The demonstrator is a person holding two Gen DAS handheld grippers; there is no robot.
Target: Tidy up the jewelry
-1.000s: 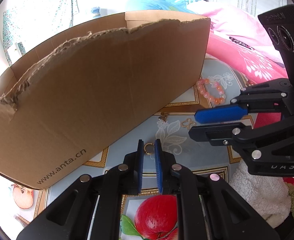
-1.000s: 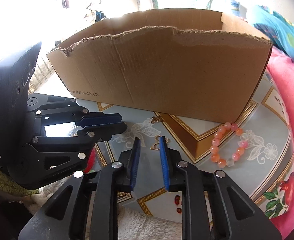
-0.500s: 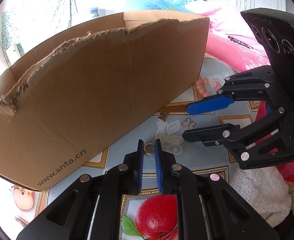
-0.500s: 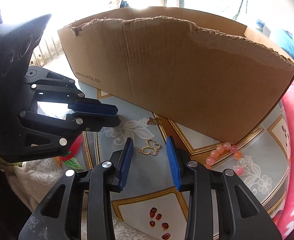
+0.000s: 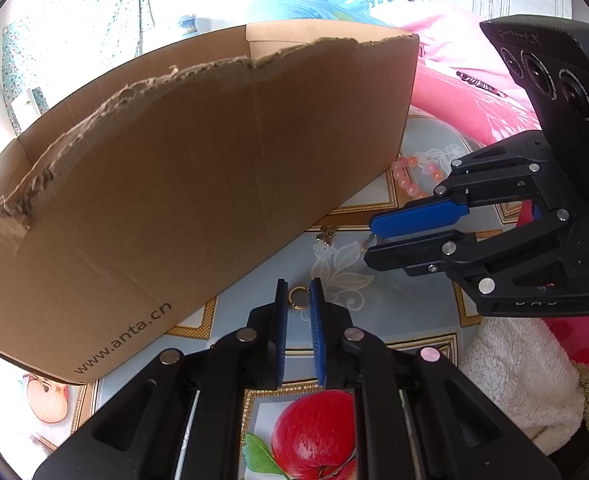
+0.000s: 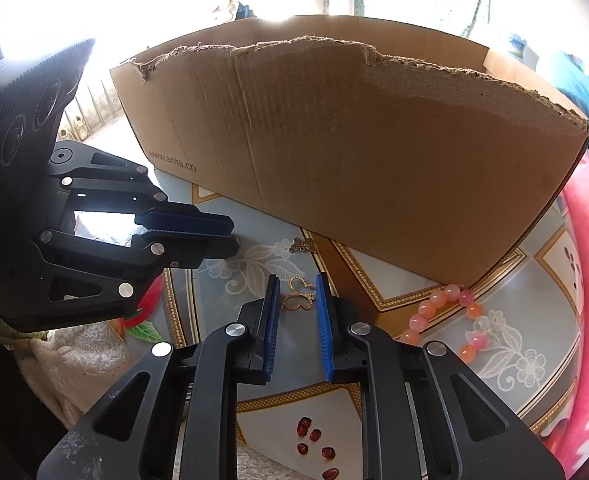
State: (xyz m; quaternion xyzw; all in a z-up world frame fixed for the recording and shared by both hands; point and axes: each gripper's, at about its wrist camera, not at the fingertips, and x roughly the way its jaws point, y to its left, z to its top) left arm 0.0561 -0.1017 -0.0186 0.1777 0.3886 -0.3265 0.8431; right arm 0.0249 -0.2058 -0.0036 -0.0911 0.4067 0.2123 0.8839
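Right wrist view: your right claw is closing on the flat gold butterfly-shaped pendant, on the surface just before the torn brown cardboard box; it could slip free. Your left claw pinches a small gold ring.

far: cardboard box wall blocks reach | left: other hand-held gripper crowds | right: bead bracelet | near: bench open
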